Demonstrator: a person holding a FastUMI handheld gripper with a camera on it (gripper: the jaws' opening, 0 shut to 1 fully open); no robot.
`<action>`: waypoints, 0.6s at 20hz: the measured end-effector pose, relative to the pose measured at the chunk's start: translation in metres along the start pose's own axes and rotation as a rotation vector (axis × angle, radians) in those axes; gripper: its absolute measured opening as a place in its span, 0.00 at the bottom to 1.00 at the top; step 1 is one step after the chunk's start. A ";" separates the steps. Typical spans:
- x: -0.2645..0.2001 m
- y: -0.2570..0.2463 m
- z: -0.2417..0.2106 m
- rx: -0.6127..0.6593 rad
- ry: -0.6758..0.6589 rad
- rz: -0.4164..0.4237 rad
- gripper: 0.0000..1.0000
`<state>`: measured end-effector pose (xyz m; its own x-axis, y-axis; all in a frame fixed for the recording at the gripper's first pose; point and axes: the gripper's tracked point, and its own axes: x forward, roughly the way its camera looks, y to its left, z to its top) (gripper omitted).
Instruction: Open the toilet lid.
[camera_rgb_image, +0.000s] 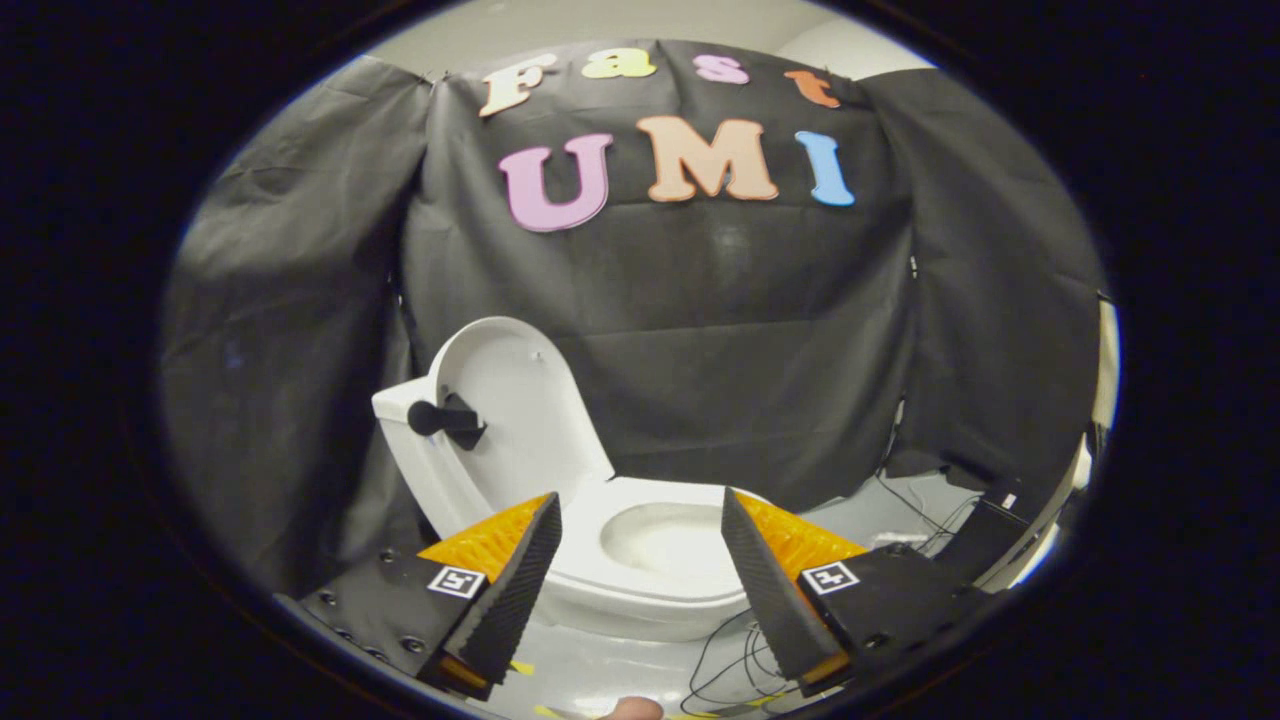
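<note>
Across the upper and middle frame you see the black cloth wall (740, 330) hanging behind everything. Below it, left of centre, stands your white toilet (600, 560), its bowl showing in the gap between the tool's two fingers and a little beyond their tips. The toilet lid (525, 400) is already raised, upright and leaning back against the tank (400, 405) in the centre-left of the frame, above and beyond the left finger. A dark handle (445, 418) sticks out from the lid's inner face. Your tool (640, 530) is spread wide, holding nothing, apart from the toilet. Thin black cables (730, 660) trail over the pale floor (610, 670) at lower centre, between the fingers.
</note>
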<state>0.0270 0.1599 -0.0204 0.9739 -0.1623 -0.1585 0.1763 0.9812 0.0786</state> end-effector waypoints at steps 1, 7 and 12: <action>-0.003 -0.002 0.000 0.004 -0.016 0.006 0.99; -0.019 -0.023 -0.011 -0.041 -0.008 -0.027 0.99; -0.020 -0.021 -0.007 -0.046 -0.005 -0.020 0.99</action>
<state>0.0026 0.1435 -0.0262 0.9711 -0.1820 -0.1544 0.1887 0.9816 0.0301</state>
